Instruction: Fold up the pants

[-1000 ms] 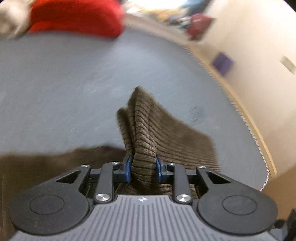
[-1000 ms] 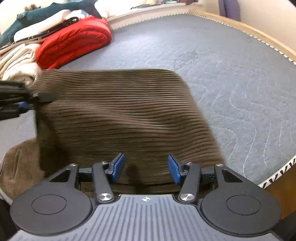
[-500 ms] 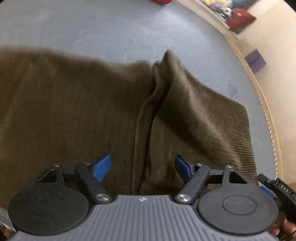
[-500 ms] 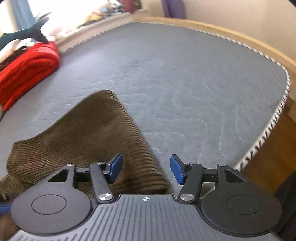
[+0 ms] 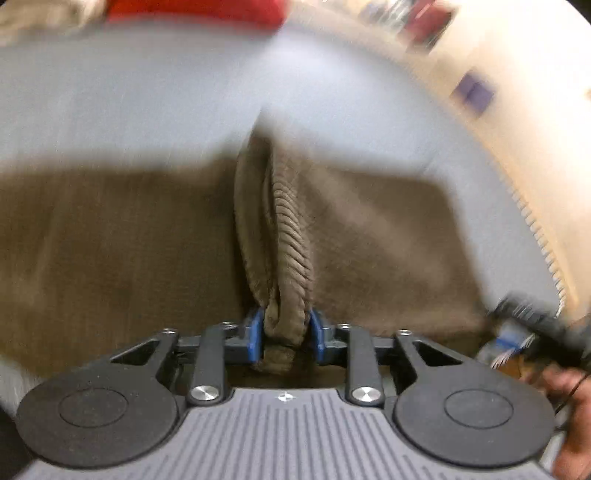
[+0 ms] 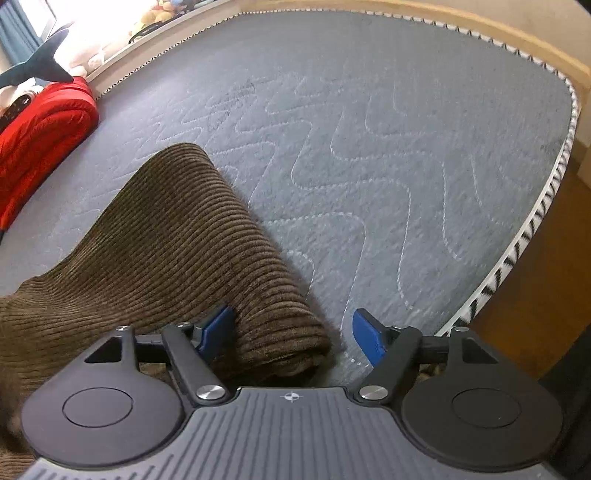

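Surface: a grey quilted mattress [image 6: 388,155] with wavy stitch lines and a black-and-white zigzag trim along its edge, set in a pale wooden frame [image 6: 480,22].
Room: cream wall at 1 to 3 o'clock in the left wrist view, blurred; a small purple shape [image 5: 474,92] against it, too smeared to name.
Pants: one pair of brown corduroy pants [image 6: 177,251] lay spread on the mattress, from 9 o'clock toward the centre of the right wrist view, its folded edge near the mattress's near edge.
Left gripper: the left gripper [image 5: 284,332] was closing, blue pads pressing a bunched ridge of the pants.
Right gripper: the right gripper [image 6: 291,334] was opening, jaws wide apart; the pants' edge lay between them, just beside the left pad, clear of the right one.
Red bundle: one red padded bundle [image 6: 40,129] at 10 o'clock on the mattress.
Plush shark: one [image 6: 37,66], at 11 o'clock.
Hand: one bare hand [image 5: 569,402] at 4 o'clock in the left wrist view.
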Available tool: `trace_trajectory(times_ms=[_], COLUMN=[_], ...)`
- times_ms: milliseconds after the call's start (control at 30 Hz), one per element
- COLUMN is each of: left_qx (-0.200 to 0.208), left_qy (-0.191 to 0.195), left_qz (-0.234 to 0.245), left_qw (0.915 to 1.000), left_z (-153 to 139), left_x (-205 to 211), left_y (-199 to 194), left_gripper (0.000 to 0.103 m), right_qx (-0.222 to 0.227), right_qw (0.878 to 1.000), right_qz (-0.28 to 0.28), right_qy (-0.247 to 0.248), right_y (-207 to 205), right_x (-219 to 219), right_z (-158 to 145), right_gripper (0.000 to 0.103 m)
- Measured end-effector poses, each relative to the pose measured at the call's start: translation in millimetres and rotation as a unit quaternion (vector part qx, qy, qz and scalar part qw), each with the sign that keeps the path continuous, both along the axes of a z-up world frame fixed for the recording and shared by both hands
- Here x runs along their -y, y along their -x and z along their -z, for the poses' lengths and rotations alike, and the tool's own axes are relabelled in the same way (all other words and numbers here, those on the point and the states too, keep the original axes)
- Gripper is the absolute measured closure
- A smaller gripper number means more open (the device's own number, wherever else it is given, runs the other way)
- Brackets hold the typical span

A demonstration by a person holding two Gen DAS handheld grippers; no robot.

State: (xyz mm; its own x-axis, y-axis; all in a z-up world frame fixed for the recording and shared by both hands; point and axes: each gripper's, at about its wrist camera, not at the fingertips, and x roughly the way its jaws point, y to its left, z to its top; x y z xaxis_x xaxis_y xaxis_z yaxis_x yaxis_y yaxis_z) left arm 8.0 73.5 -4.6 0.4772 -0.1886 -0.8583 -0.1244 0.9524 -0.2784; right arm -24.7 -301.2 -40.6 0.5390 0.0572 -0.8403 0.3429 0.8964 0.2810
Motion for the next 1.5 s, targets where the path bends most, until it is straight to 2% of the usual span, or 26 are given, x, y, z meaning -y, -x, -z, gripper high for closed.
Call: trace_trajectory(times_ms=[33, 67, 133, 200, 300, 333, 367, 400, 433, 467, 500, 533, 633, 767, 833, 900, 967, 1033, 1100, 1167, 1267, 1300, 1400, 1433, 1467, 1500], left_qx=[-0.031, -0.018, 0.017, 0.085, 0.154, 0.152, 0.112, 0.050, 0.054, 0.073, 0.072, 0.070, 0.066, 0.050, 0.046, 0.067, 0.121, 0.167, 0.191, 0.201, 0.186, 0.179, 0.163, 0.151, 0.134, 0.116], left_qy=[-0.009, 0.003, -0.016, -0.055, -0.049, -0.049, -0.056, -0.065, -0.082, -0.101, -0.107, -0.105, -0.088, -0.116, -0.099, -0.055, -0.035, -0.005, 0.069, 0.154, 0.217, 0.217, 0.192, 0.184, 0.165, 0.144], left_qz=[-0.019, -0.044, -0.044, -0.027, 0.009, 0.021, 0.041, 0.063, 0.080, 0.101, 0.109, 0.109, 0.103, 0.136, 0.130, 0.088, 0.069, 0.060, 0.046, 0.057, 0.119, 0.134, 0.141, 0.135, 0.119, 0.103], left_qw=[0.9993, 0.9989, 0.9988, 0.9945, 0.9868, 0.9870, 0.9913, 0.9946, 0.9919, 0.9870, 0.9856, 0.9860, 0.9886, 0.9826, 0.9855, 0.9924, 0.9896, 0.9841, 0.9780, 0.9657, 0.9509, 0.9502, 0.9576, 0.9620, 0.9699, 0.9773], left_z=[12.5, 13.0, -1.4, -22.0, -26.7, -23.0, -5.9, 12.7, 20.7, 18.0, 16.7, 13.3, 10.0, 15.7, 14.4, 4.5, -16.7, -40.3, -61.8, -78.9, -91.5, -92.3, -84.9, -78.5, -70.2, -64.3], left_x=[-3.8, -11.6, -8.9, 0.0, 7.5, 16.5, 24.1, 26.6, 30.1, 34.7, 36.6, 37.1, 31.9, 37.7, 34.0, 18.8, 4.2, -11.4, -30.8, -44.4, -43.4, -40.8, -36.6, -37.0, -38.7, -41.6], left_y=[-0.2, 6.6, 11.8, 16.2, 16.2, 8.2, 1.9, -5.4, -2.1, 1.6, 1.8, -0.3, -7.4, -7.3, -6.2, -10.5, -10.8, -9.4, -8.4, -13.6, -31.6, -37.2, -51.6, -54.4, -55.8, -56.6], left_gripper=[0.049, 0.046, 0.046, 0.046, 0.048, 0.050, 0.054, 0.054, 0.053, 0.053, 0.053, 0.053, 0.053, 0.048, 0.047, 0.048, 0.045, 0.033, 0.023, 0.018, 0.012, 0.012, 0.012, 0.014, 0.021, 0.051], right_qx=[-0.003, -0.006, -0.009, -0.009, -0.007, -0.006, -0.004, -0.002, 0.000, 0.002, 0.004, 0.010, 0.022, 0.047, 0.074, 0.123, 0.187, 0.241, 0.284, 0.316, 0.354, 0.365, 0.384, 0.386, 0.387, 0.385], right_qw=[1.000, 1.000, 1.000, 1.000, 1.000, 1.000, 1.000, 1.000, 1.000, 1.000, 1.000, 1.000, 1.000, 0.998, 0.995, 0.986, 0.965, 0.938, 0.909, 0.879, 0.825, 0.808, 0.754, 0.741, 0.729, 0.725], right_qz=[0.000, 0.000, 0.005, 0.009, 0.010, 0.009, 0.008, 0.006, 0.005, 0.002, -0.001, -0.006, -0.019, -0.023, -0.039, -0.071, -0.121, -0.171, -0.222, -0.269, -0.353, -0.377, -0.451, -0.471, -0.489, -0.498], right_qy=[0.002, 0.001, -0.006, -0.011, -0.008, -0.005, -0.001, 0.003, 0.006, 0.007, 0.005, 0.000, 0.004, 0.020, 0.046, 0.089, 0.138, 0.179, 0.210, 0.235, 0.263, 0.269, 0.283, 0.283, 0.283, 0.280], right_y=[-0.5, -1.5, -2.3, -0.6, 0.6, 0.6, 1.1, 2.4, 3.7, 5.1, 5.9, 7.4, 10.2, 14.5, 18.5, 25.8, 37.9, 53.4, 71.8, 90.1, 115.7, 122.8, 146.4, 153.0, 159.4, 162.4], right_x=[0.1, 0.4, 2.7, 4.1, 2.1, 1.2, -0.1, -1.4, -2.4, -3.2, -3.8, -4.2, -8.4, -15.9, -26.7, -44.7, -70.5, -97.5, -127.2, -156.0, -200.9, -212.4, -242.8, -249.6, -255.7, -258.4], right_z=[1.7, 3.8, 6.4, 7.5, 7.2, 7.4, 7.0, 6.6, 6.0, 5.5, 4.6, 3.6, -0.5, -8.6, -19.6, -39.1, -62.0, -79.1, -89.4, -92.7, -90.8, -90.7, -80.8, -77.2, -74.0, -72.8], right_gripper=[0.029, 0.028, 0.028, 0.028, 0.028, 0.028, 0.028, 0.028, 0.028, 0.031, 0.035, 0.045, 0.053, 0.067, 0.072, 0.074, 0.075, 0.075, 0.075, 0.076, 0.076, 0.076, 0.076, 0.076, 0.076, 0.076])
